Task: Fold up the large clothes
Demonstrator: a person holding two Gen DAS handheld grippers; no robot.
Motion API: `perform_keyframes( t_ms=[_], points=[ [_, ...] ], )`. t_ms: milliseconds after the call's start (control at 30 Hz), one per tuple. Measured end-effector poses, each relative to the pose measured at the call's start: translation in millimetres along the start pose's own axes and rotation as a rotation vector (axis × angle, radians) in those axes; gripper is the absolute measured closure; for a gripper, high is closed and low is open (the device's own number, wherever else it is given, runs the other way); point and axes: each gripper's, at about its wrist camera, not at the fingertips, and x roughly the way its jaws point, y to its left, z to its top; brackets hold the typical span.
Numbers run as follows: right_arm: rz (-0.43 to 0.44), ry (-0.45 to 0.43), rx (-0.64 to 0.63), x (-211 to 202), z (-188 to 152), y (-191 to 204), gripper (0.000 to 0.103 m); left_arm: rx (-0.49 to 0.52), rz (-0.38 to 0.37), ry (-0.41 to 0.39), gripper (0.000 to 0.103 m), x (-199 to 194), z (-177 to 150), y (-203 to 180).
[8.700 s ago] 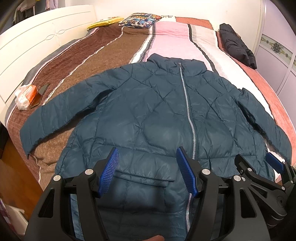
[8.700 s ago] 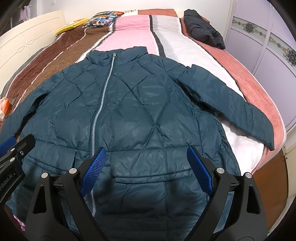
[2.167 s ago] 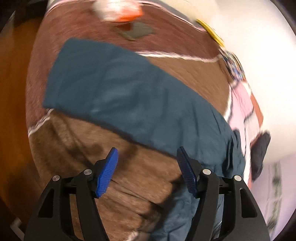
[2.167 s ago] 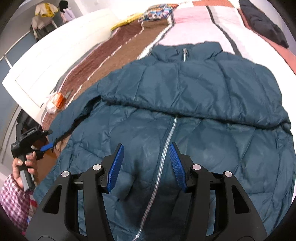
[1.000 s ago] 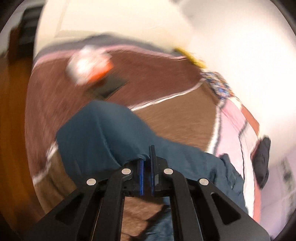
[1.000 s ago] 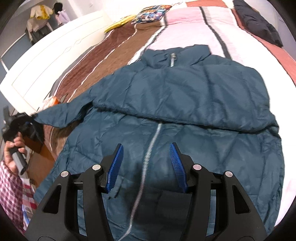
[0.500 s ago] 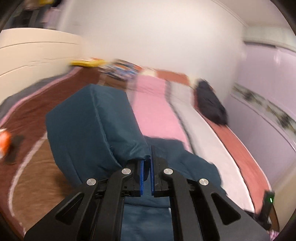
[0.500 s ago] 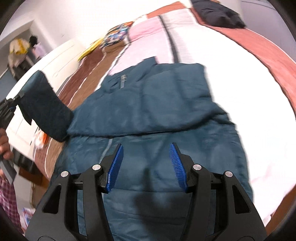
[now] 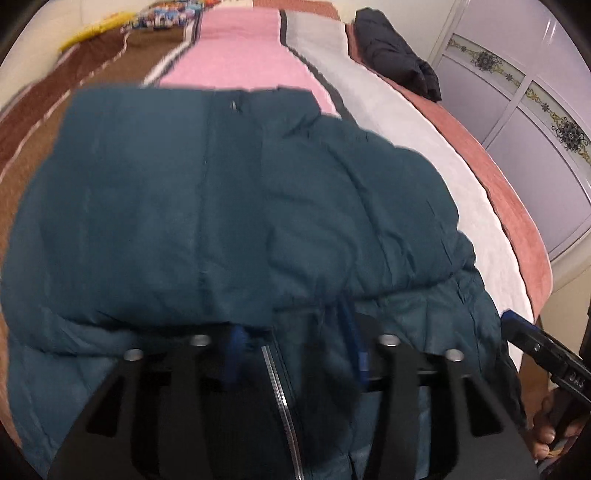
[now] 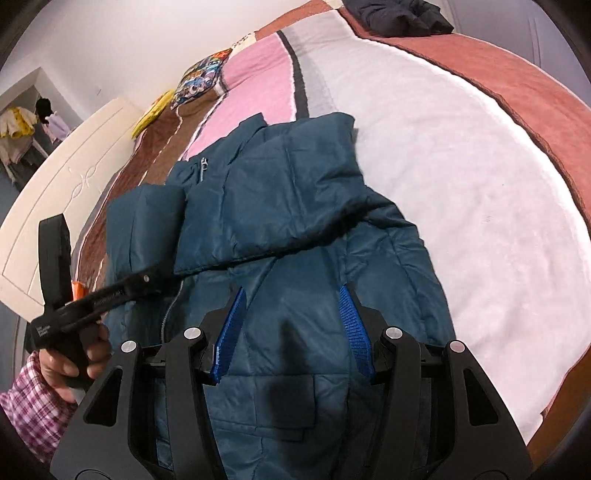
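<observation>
A teal quilted jacket (image 9: 155, 206) (image 10: 295, 295) lies zipped on the striped bed. Its right sleeve (image 10: 280, 192) is folded across the chest, and the left sleeve (image 10: 144, 225) now lies over it on the other side. My left gripper (image 9: 295, 343) (image 10: 162, 271) hovers at that sleeve's cuff with its jaws opening; the blue pads (image 9: 234, 347) stand apart, with the cuff's edge draped at the tips in a blurred picture. My right gripper (image 10: 291, 332) (image 9: 535, 347) hangs open over the jacket's lower front, nothing between its fingers.
A black garment (image 9: 399, 55) (image 10: 402, 14) lies at the bed's far right. Patterned pillows (image 10: 199, 79) and a yellow item (image 10: 153, 110) sit at the head. A white bed board (image 10: 55, 206) runs along the left, wardrobe doors (image 9: 535, 110) along the right. A plaid-sleeved hand (image 10: 74, 354) holds the left gripper.
The left gripper carried the left sleeve from the bed's side over onto the jacket's chest, and its jaws went from shut to apart. The right gripper drifted sideways over the jacket's lower front.
</observation>
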Motion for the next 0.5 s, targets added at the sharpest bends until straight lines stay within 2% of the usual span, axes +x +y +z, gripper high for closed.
perform_keyframes(
  t_ms=[133, 267, 367, 500],
  points=[
    [0.003, 0.014, -0.018, 9, 0, 9, 0.05, 0.004, -0.063, 0.002, 0.047, -25, -25, 8],
    [0.01, 0.02, -0.116, 17, 2, 41, 0.05, 0.002, -0.095, -0.032, 0.044, -58, -54, 22],
    [0.022, 0.017, -0.268, 25, -1, 90, 0.05, -0.016, -0.058, -0.067, 0.044, -82, -70, 37],
    [0.025, -0.004, -0.515, 39, -17, 162, 0.049, -0.088, -0.02, -0.11, 0.044, -106, -84, 66]
  ],
)
